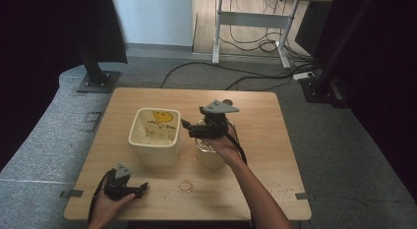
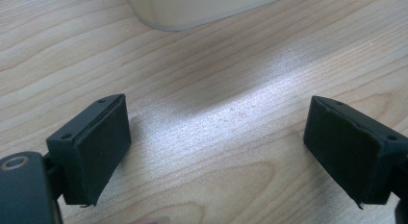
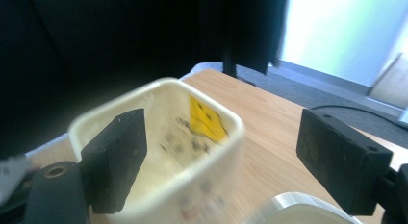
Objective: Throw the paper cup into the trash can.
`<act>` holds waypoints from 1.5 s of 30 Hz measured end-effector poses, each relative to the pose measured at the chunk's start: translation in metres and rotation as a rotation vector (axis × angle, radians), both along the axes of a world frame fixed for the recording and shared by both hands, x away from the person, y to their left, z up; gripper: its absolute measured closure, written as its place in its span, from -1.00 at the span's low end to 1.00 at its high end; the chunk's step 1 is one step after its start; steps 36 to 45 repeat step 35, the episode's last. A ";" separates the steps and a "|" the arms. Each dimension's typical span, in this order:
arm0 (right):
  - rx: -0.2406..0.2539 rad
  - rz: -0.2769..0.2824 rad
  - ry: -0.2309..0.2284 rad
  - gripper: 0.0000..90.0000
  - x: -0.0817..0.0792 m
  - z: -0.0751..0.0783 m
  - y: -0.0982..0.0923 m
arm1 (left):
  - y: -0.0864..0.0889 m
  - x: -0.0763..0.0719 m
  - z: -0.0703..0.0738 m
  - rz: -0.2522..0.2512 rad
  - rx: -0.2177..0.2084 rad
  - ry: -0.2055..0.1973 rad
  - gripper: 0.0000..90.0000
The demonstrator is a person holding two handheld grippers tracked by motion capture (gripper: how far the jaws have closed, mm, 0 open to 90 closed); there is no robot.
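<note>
Table stock, taken from the cream tub [image 1: 154, 136]: two grippers, one tub, one clear jar.

I log the cream tub, square-mouthed with a yellow print inside its far wall, standing near the middle of the wooden table [image 1: 147, 102]. Just right of the tub stands a clear jar [image 1: 210, 156], its contents too small for me to tell. My right gripper [image 1: 187, 125] hangs above the jar, jaws pointed at the tub and spread wide with nothing between them; in the right gripper view the tub [image 3: 159, 152] is blurred. My left gripper [image 1: 143, 187] lies low on the table, near the front edge, nearer me than the tub and to its left; its jaws stand wide apart over bare wood [image 2: 211, 137]. A small pale ring-shaped mark [image 1: 186, 186] sits on the table in front of the tub.
</note>
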State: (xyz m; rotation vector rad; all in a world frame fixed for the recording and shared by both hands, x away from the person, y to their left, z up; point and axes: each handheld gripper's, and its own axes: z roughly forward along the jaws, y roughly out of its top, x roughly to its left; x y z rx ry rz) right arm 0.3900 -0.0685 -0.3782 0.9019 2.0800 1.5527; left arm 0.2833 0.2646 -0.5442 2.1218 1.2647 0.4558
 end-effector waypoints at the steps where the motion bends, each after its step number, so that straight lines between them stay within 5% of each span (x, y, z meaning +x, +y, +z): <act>1: 0.000 0.000 0.000 -0.59 0.000 0.000 0.000 | 0.000 0.000 0.000 0.001 0.001 -0.003 -0.80; 4: 0.034 -0.020 0.004 -0.56 -0.019 -0.012 -0.040 | -0.001 0.000 -0.001 0.002 0.006 -0.009 -0.81; 6: 0.038 -0.028 -0.001 -0.56 -0.024 -0.015 -0.049 | -0.001 0.000 -0.001 0.002 0.006 -0.010 -0.81; 10: 0.018 -0.066 -0.014 -0.55 -0.049 -0.033 -0.087 | -0.001 0.001 -0.002 0.002 0.004 -0.013 -0.83; 14: 0.030 -0.141 -0.005 -0.52 -0.078 -0.069 -0.130 | -0.001 0.002 -0.002 -0.001 0.005 -0.015 -0.85; 15: 0.030 -0.141 -0.005 -0.52 -0.078 -0.069 -0.130 | -0.001 0.003 -0.002 0.000 0.004 -0.016 -0.85; 20: 0.035 -0.248 0.052 -0.49 -0.096 -0.116 -0.167 | -0.002 0.006 -0.002 0.005 0.006 -0.015 -0.88; 26: -0.007 -0.306 0.106 -0.48 -0.094 -0.137 -0.182 | -0.003 0.011 -0.003 0.006 0.010 -0.011 -0.92; 45: -0.054 -0.327 0.149 -0.49 -0.085 -0.147 -0.176 | -0.003 0.011 -0.003 0.006 0.011 -0.011 -0.92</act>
